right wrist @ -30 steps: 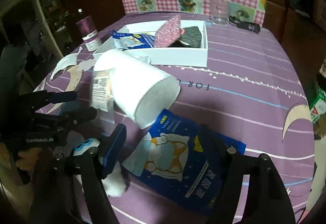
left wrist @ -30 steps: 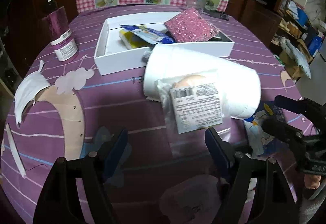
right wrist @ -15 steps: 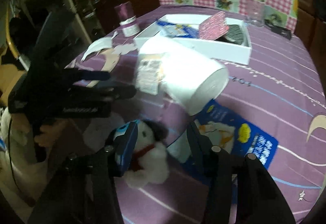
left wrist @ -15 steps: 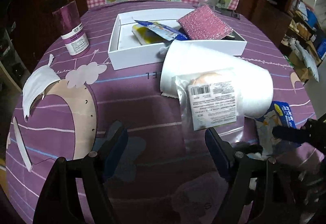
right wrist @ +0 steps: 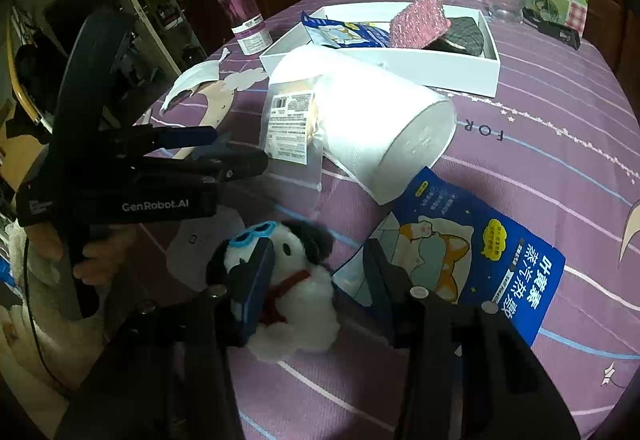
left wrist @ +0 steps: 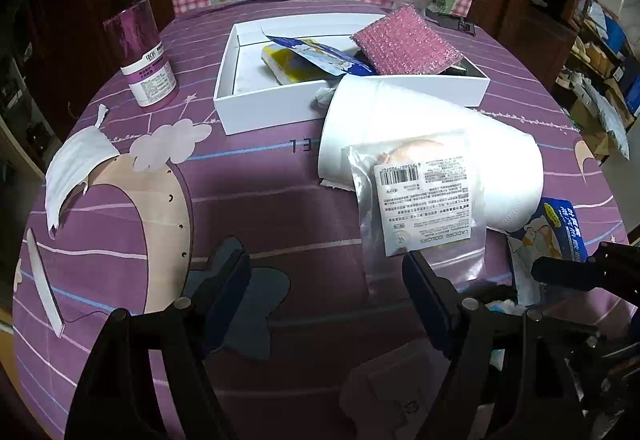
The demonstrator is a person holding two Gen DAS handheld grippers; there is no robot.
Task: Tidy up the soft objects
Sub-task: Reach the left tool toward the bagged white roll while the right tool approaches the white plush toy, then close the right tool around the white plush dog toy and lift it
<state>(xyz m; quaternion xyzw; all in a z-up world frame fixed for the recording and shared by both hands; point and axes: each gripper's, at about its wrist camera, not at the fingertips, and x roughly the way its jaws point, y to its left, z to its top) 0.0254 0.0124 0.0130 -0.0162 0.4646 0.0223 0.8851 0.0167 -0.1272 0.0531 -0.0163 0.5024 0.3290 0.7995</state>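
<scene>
Left hand-held gripper [left wrist: 326, 280] open over purple counter [left wrist: 280, 200], nothing between jaws. Ahead: clear packet [left wrist: 420, 208] leaning on white roll [left wrist: 436, 128]; white box [left wrist: 276, 104] beyond; bottle [left wrist: 146, 56] and mask [left wrist: 76, 164] at left.

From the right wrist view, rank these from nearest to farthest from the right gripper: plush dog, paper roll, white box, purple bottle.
1. plush dog, between the right gripper fingers.
2. paper roll, lying mid-table, ahead.
3. white box, behind the roll.
4. purple bottle, far back on the left, slightly beyond the box's near corner.
</scene>
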